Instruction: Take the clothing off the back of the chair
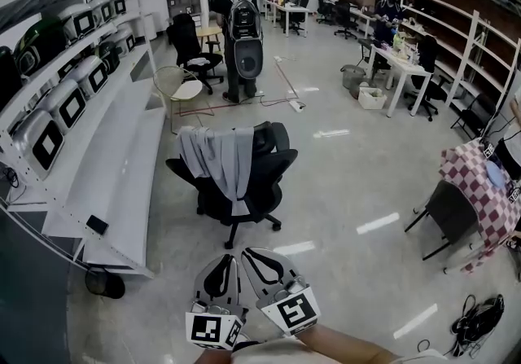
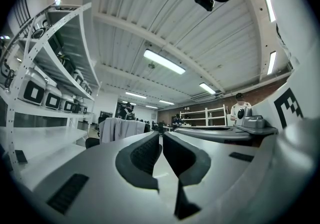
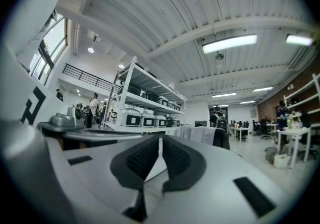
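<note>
A grey garment (image 1: 218, 160) hangs over the back of a black office chair (image 1: 262, 179) in the middle of the floor. It shows small and far off in the left gripper view as grey clothing (image 2: 121, 129) and in the right gripper view as grey clothing (image 3: 196, 133). My left gripper (image 1: 225, 260) and right gripper (image 1: 248, 255) sit side by side at the bottom of the head view, well short of the chair. Both are shut with nothing between the jaws.
White shelving (image 1: 77, 122) with boxed devices runs along the left. A person with a backpack (image 1: 241, 32) stands beyond the chair. A second chair draped with checked cloth (image 1: 480, 187) stands at the right. Desks and more chairs fill the far room.
</note>
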The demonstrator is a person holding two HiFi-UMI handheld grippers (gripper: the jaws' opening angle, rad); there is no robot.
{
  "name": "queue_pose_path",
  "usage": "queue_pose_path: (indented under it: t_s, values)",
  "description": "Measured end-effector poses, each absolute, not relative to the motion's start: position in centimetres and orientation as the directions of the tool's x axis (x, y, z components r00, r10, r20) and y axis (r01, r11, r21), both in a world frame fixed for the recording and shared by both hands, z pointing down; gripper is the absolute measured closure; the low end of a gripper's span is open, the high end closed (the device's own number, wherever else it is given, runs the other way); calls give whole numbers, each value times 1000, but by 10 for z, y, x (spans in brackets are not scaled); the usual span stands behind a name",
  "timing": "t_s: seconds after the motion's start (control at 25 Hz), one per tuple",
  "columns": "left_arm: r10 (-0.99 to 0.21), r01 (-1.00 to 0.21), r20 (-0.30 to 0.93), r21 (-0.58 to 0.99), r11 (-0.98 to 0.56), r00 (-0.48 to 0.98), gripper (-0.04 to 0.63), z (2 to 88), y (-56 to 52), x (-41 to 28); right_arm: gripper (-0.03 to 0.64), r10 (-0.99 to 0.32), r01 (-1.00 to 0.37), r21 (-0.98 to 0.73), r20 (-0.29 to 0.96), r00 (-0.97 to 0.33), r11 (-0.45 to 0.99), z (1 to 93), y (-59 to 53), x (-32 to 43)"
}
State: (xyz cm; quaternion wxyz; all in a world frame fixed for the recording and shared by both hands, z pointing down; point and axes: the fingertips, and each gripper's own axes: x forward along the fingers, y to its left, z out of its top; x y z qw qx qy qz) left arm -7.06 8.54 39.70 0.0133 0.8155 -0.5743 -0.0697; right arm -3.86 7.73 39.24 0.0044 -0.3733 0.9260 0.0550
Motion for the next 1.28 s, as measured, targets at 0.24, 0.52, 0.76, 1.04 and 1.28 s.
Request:
queue_pose_path:
  t_s: [0.24,0.52,0.76,1.04,1.28]
  values:
    - [-950,-947,-81,97,-307,300,581,400,82,-52,598,-673,-675,91,-55,-737,732,393,73,-17]
    - [-962,-957,-62,102,-270,265,583,412,85,-30,598,-641,-641,78,-18,-767,764,407,74,5]
    - [-970,-965,-54,99,-242,237,583,418,90,-19,598,-622,-622,71,-19,-783,780,413,74,17]
    - [-972,-965,-47,113,-235,231,583,422,82,-28,598,-601,-601,57,-3,-799,798,417,69,1]
    - [-966,-958,-53,127,-258,253,583,423,60,-48,598,-618,-616,58,8,-786,785,419,51,-16]
